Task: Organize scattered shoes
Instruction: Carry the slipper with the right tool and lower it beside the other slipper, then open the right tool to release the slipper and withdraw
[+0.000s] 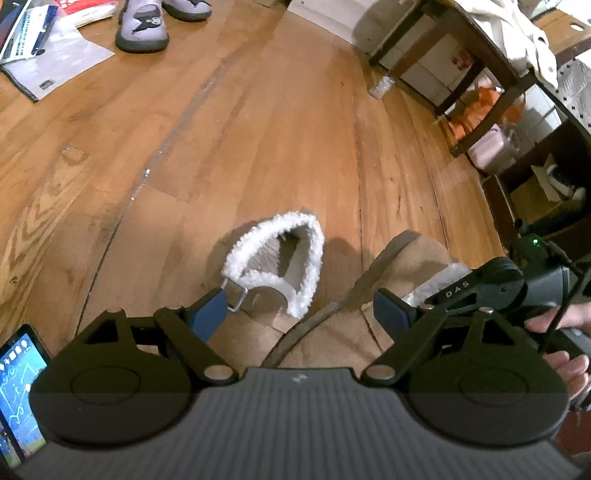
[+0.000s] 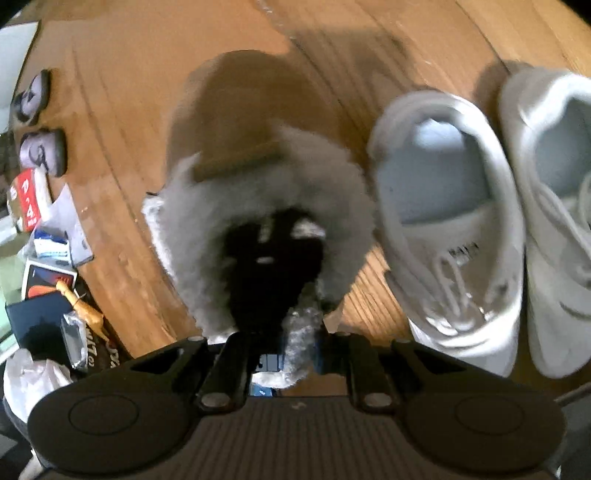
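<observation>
While the right gripper [image 2: 291, 363] has the fleece cuff of a tan fleece-lined slipper [image 2: 236, 155] between its narrowly parted fingers, that slipper sits on the wooden floor [image 2: 147, 74] just beside a pair of white sneakers [image 2: 454, 221] already lined up side by side; whether the pads press the fleece or have let go of it I cannot tell, since the view is blurred. The left gripper [image 1: 299, 314] hangs wide and empty over the second tan slipper [image 1: 273, 254], which lies just beside the first, its strap buckle close to the left fingertip; nothing is clamped there. By my reading the job is partway through — the sneakers look sorted, one slipper is being placed next to them, and its mate is close but not yet squared up. Two small purple shoes [image 1: 142, 26] stand well apart near papers at the floor's far edge; those likely remain to be brought into the row.
</observation>
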